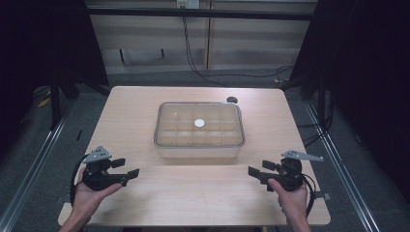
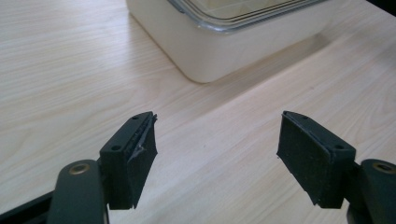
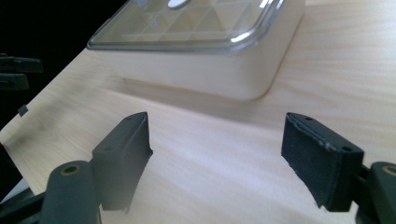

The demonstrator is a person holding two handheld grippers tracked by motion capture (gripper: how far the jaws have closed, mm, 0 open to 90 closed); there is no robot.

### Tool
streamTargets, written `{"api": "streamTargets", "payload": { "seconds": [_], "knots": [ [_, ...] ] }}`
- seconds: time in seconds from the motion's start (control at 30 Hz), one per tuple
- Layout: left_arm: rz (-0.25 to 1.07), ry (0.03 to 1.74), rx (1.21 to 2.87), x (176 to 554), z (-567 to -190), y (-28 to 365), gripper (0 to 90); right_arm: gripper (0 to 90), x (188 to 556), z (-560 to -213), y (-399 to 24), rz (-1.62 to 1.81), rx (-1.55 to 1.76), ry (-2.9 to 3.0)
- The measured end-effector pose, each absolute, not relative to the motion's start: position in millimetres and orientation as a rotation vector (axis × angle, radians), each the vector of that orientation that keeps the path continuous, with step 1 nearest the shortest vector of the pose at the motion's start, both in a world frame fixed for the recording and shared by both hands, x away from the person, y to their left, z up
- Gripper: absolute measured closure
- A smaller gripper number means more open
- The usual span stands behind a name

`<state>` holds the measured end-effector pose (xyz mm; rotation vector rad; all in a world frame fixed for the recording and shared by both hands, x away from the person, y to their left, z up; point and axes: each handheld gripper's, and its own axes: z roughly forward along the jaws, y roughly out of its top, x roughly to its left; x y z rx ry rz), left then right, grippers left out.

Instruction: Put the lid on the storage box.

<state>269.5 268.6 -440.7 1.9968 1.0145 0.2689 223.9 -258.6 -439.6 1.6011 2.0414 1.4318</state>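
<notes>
Left claw (image 1: 126, 167) gaping wide and empty at seven o'clock, right claw (image 1: 255, 169) likewise wide and empty at five o'clock, both level, pointing inward, lidded container (image 1: 198, 129) centred between them, pale wooden surface (image 1: 193, 198), dark room, cables behind.

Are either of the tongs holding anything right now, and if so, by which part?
Nothing is held. The left tongs and right tongs are both open over the table, short of the lidded box.

The lidded box (image 1: 199, 129) sits mid-table (image 1: 145, 101), behind and between the left claw (image 1: 126, 169) and right claw (image 1: 257, 170).
</notes>
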Motion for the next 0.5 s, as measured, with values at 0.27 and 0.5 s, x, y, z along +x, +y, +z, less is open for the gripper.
{"api": "streamTargets", "payload": {
  "seconds": [0.27, 0.5],
  "knots": [
    [0.29, 1.091, 1.946, 244.5, -453.6, 283.2, 32.0, 22.4, 193.8, -455.2, -272.8, 1.42, 1.641, 1.969],
    [0.203, 1.158, 1.925, 250.6, -468.8, 293.3, 30.2, 21.9, 194.0, -461.0, -279.6, 1.393, 1.68, 1.958]
  ]
}}
